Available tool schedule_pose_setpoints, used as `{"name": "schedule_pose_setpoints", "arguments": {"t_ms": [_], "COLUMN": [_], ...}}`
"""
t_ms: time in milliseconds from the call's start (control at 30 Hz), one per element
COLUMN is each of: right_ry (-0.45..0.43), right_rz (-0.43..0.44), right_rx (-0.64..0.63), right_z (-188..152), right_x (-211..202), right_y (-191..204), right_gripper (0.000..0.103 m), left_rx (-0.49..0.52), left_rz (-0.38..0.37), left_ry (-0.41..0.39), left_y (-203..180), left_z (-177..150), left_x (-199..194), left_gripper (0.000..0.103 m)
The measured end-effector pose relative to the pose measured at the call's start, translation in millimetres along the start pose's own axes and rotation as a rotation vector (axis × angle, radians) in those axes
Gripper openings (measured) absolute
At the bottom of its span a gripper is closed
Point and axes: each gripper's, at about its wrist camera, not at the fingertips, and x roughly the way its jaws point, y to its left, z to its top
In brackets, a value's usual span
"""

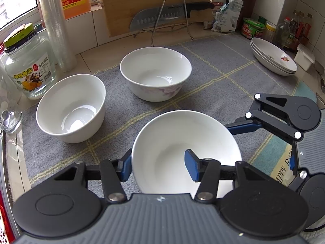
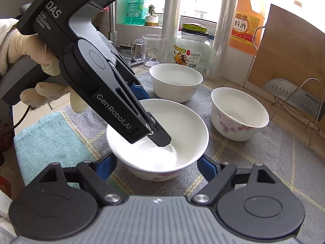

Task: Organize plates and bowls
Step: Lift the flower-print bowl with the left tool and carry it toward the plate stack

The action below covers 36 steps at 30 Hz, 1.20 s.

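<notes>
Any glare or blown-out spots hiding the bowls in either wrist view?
Left wrist: window blown out at upper left; only soft highlights inside the near bowl. Right wrist: window overexposed behind the jar; the left gripper blocks part of that bowl.

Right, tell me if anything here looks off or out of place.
Nothing spilled or broken. The three bowls sit upright on the cloth. The nearest bowl has the left tongs pinched on its rim. A cleaver leans bare-bladed on a wire rack.

Three bowls (image 1: 155,73), two stacked plates (image 1: 272,56), two tools (image 1: 158,164).
</notes>
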Motion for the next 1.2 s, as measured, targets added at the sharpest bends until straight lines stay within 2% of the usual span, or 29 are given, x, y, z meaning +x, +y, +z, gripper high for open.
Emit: {"name": "schedule_pose_setpoints", "arguments": {"t_ms": [333,700,1200], "right_ry": [0.017,0.020,0.027], "right_rz": [0.036,0.023,-0.050], "right_rx": [0.033,0.041,0.084], "right_z": [4,2,-17], "right_x": [-4,-19,-51], "right_y": [-8,-21,-52], "right_gripper": [0.089,0.089,0.089], "left_rx": [0.009,0.042,0.125], "left_rz": [-0.002,-0.023,-0.077], "left_ry": [-0.006,-0.027,-0.054], "left_y": [-3,-20,-64], "left_z": [2,13,41], "left_x": [-2,0,14], "left_gripper": [0.052,0.052,0.052]}}
